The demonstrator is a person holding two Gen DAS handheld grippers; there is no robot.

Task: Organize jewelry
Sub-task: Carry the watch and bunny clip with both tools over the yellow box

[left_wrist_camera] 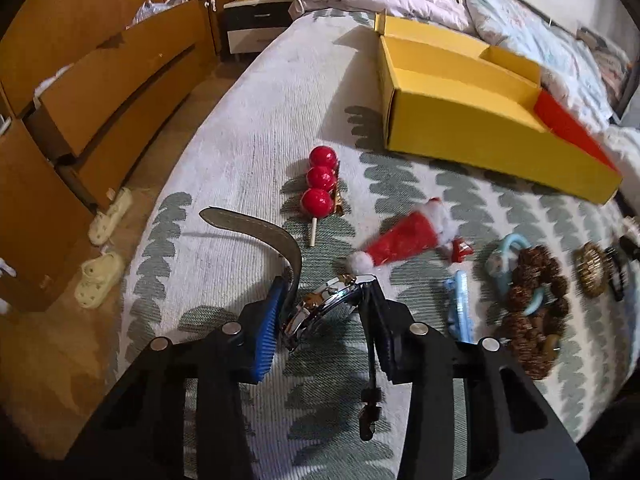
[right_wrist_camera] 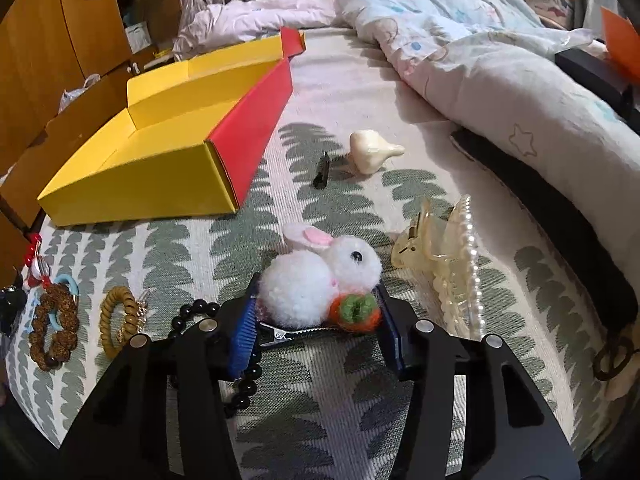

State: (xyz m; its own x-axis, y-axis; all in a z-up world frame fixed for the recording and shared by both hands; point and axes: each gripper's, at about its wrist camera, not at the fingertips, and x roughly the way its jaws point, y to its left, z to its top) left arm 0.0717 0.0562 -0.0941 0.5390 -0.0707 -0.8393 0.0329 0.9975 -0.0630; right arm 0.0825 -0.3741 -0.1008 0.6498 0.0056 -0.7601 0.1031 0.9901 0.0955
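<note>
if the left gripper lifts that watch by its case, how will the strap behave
The watch sits on edge between the left gripper fingers. Its leather strap curves away in a loose arc, so it will probably flop and trail rather than stay stiff. The polished metal case looks smooth and dense, so it may slip or twist in a light grip.

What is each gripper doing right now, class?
Left gripper: shut on the wristwatch.
Right gripper: shut on the bunny hair clip.
</note>
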